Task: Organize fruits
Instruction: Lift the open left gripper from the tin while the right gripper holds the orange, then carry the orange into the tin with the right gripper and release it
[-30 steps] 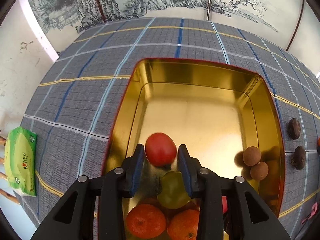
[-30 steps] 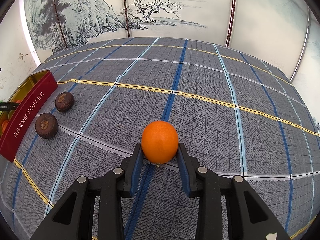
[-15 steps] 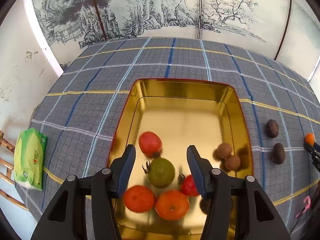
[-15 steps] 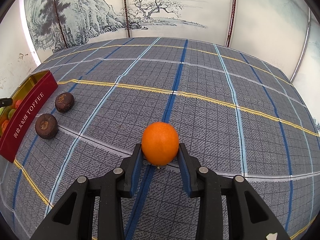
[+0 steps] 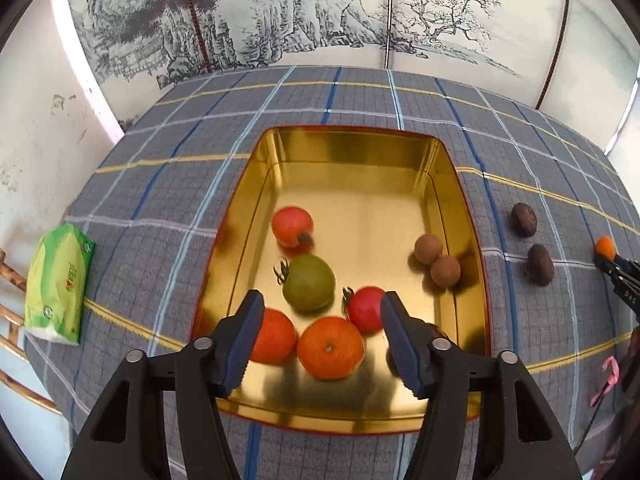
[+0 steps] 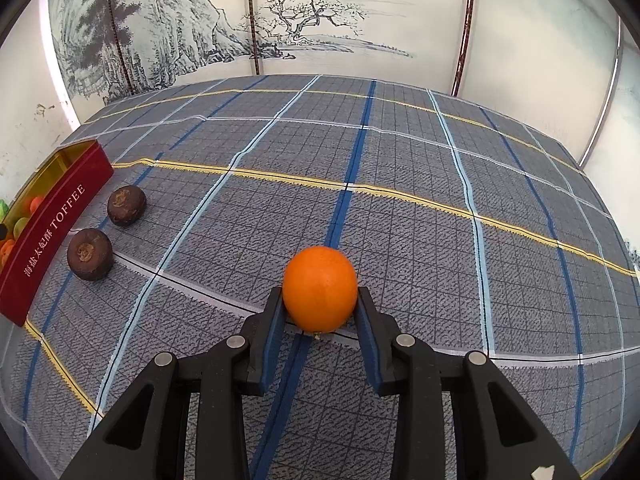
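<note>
A gold tin tray point(image 5: 352, 152) with red outer walls point(image 6: 56, 220) lies on the checked cloth. In it are a red tomato point(image 5: 292, 226), a green tomato point(image 5: 309, 288), a small red tomato point(image 5: 366, 308), two oranges point(image 5: 330, 347), and two brown longans point(image 5: 436, 260). My left gripper point(image 5: 322, 336) is open and empty, raised above the tray's near end. My right gripper point(image 6: 320, 320) is shut on an orange point(image 6: 319, 288) just above the cloth; it also shows in the left wrist view point(image 5: 604, 246). Two dark brown fruits point(image 6: 89, 254) lie beside the tray.
A green tissue pack point(image 5: 58, 284) lies at the table's left edge by a wooden chair back. A pink object point(image 5: 606, 376) lies at the right edge. A painted screen stands behind the table.
My left gripper let go of the red tomato, opened wide and drew back and up from the tray. The tomato now lies in the tray. My right gripper keeps its hold on the orange.
</note>
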`<state>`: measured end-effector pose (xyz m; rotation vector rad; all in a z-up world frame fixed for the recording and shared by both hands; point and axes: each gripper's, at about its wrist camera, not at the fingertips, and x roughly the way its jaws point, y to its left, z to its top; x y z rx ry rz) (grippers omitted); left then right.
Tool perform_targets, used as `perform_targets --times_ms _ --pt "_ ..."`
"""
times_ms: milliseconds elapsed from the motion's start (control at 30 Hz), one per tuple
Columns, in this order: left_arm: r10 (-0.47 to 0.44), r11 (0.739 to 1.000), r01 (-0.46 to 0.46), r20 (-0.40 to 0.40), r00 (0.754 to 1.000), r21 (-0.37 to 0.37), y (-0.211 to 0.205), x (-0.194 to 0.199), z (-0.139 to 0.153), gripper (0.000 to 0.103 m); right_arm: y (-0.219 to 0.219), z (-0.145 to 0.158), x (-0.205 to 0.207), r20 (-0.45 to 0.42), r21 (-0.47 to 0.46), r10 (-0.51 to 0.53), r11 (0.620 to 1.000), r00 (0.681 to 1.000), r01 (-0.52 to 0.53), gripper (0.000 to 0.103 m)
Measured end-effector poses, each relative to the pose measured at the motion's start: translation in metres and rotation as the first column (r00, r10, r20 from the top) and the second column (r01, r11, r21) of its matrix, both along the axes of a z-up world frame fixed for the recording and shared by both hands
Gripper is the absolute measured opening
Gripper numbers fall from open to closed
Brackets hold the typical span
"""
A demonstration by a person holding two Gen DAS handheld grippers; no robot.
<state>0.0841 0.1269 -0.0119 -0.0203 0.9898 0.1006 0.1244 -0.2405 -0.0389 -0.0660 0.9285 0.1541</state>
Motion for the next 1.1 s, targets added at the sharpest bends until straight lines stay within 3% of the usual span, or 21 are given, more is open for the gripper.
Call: perform_targets --times_ms 133,233,533,800,1100 --pt "0.004 1.000 -0.004 0.010 1.000 -0.018 0.002 -0.007 0.000 0.078 0.001 0.001 0.001 -0.004 -0.008 -0.002 1.000 1.000 0.002 0.032" --pt "0.005 1.000 -0.005 0.019 1.000 -0.024 0.002 -0.014 0.000 0.083 0.002 0.002 0.002 -0.006 -0.010 -0.007 1.000 1.000 0.007 0.031" --pt "0.003 1.000 -0.002 0.052 0.999 -0.025 0.002 -0.032 0.005 0.088 0.016 0.020 -0.004 0.016 -0.002 -0.001 1.000 1.000 0.001 0.031" --pt "0.043 0.998 -0.040 0.068 0.997 -0.042 0.015 -0.044 0.010 0.088 0.072 0.050 -0.013 0.054 0.046 0.134 0.989 0.989 -0.137 0.031" --pt "0.118 0.992 -0.115 0.073 0.990 -0.045 0.044 -0.057 0.010 0.092 0.175 0.068 -0.019 0.077 0.085 0.347 0.932 0.935 -0.353 0.031"
